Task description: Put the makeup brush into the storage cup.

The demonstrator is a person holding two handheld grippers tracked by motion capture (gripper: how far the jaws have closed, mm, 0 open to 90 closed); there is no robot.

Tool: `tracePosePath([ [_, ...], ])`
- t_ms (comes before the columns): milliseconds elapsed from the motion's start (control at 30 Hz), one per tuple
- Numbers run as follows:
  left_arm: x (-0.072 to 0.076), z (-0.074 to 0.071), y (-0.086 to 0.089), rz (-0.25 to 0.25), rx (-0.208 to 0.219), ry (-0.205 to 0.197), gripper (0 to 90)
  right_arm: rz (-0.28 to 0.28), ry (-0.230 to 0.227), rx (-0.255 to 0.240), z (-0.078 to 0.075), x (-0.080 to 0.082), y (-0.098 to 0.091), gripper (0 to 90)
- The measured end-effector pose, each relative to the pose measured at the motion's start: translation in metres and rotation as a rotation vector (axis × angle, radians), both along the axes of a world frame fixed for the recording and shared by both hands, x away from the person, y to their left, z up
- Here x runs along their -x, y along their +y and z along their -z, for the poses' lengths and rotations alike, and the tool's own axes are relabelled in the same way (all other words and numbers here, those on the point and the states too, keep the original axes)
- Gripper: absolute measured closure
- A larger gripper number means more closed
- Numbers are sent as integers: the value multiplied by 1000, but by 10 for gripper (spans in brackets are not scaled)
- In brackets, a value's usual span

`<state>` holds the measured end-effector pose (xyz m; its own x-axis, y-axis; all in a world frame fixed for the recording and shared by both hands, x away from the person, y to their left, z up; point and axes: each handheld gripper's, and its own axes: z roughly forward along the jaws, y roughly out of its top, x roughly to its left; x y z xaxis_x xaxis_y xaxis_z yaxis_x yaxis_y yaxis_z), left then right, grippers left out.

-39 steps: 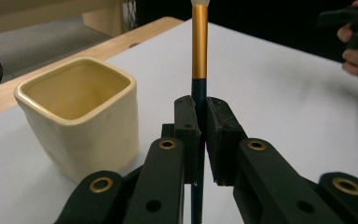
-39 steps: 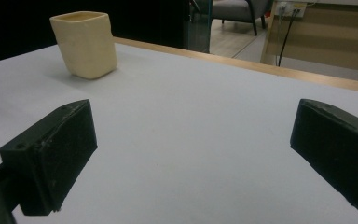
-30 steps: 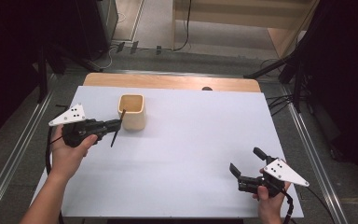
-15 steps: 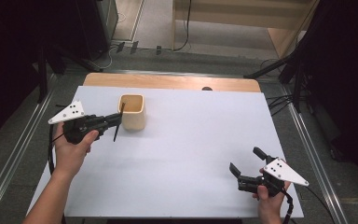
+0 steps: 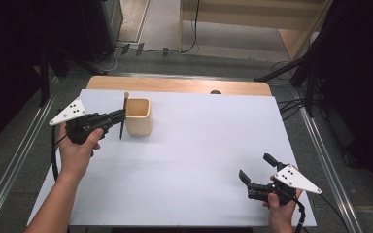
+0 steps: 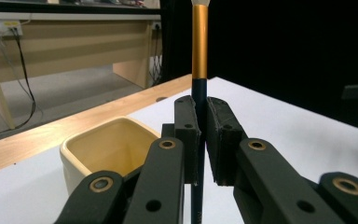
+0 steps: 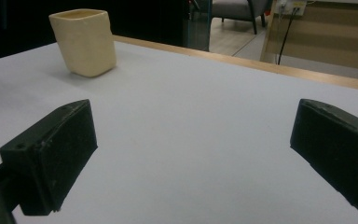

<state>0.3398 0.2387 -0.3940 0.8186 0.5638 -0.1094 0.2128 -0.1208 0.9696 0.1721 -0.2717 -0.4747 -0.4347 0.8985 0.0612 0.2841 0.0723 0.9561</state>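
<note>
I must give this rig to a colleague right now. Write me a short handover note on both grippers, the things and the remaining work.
Left gripper: shut on the brush, held upright, beside the cream cup on its left side.
Right gripper: open, holding nothing, low over the white table at the near right corner.
Cup: upright at the far left of the table, nothing visible in it.
Done: brush picked up and brought to the cup.
Left: probably lift the brush over the rim, lower it in, release.

A lab: white-topped table (image 5: 189, 160), black curtains (image 5: 364, 73), floor cables (image 5: 141, 48), metal rails (image 5: 9, 179).
</note>
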Motion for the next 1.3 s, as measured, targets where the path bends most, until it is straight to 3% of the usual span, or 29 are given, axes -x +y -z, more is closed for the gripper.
tracePosePath([
  [467, -14, 0, -6, -81, 94, -16, 844, -1, -1, 3, 0, 0, -1, 10],
  [1300, -35, -5, -20, -180, 133, -63, 844, -5, -2, 5, 1, -1, -1, 10],
])
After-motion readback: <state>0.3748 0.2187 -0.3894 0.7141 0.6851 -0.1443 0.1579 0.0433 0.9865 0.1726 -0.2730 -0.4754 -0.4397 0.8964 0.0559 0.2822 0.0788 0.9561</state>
